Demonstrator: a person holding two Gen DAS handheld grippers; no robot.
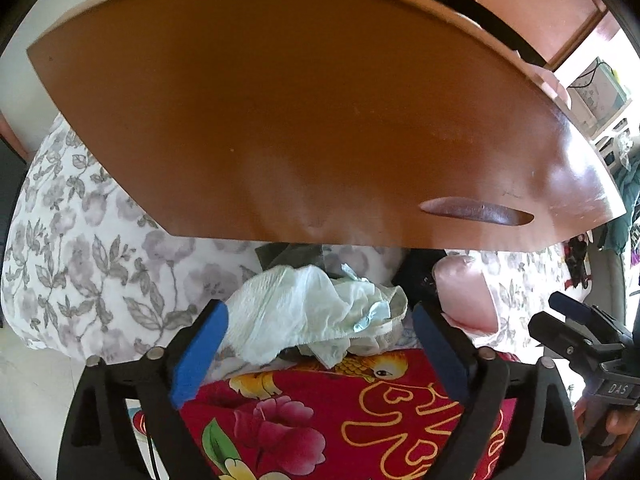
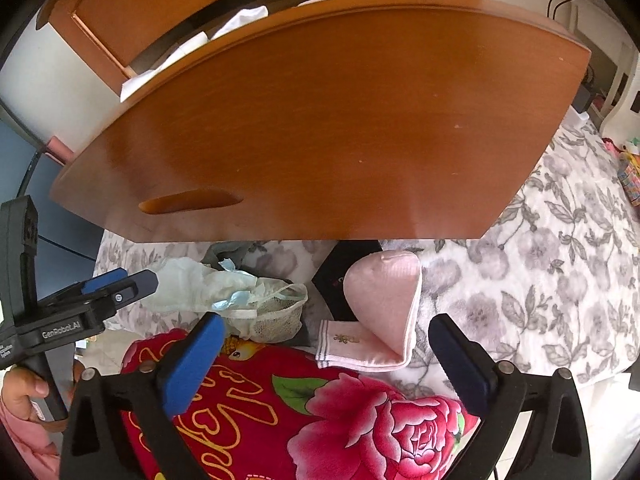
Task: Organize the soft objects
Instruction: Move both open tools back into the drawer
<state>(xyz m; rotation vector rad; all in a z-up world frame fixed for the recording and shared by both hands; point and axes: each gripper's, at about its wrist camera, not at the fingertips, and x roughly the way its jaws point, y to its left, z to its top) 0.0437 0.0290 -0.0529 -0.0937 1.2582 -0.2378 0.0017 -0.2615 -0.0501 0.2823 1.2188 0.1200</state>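
Left gripper [image 1: 320, 344] and right gripper [image 2: 326, 356] both stand spread wide, holding nothing, above the red floral cloth [image 2: 320, 416] at lower centre; pale crumpled garment [image 1: 304, 308], possibly underwear, lies mid-frame.

a glossy brown wooden drawer front [image 1: 304, 120] with a slot handle [image 2: 190, 201] fills the upper view, above a bed in grey floral sheets [image 2: 560, 248]; daylight glares at right.

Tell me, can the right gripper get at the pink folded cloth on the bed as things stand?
Probably yes. The right gripper is open and holds nothing, and the pink folded cloth lies just ahead between its fingers, uncovered. The wooden drawer front hangs above and behind the cloth, not across the way.
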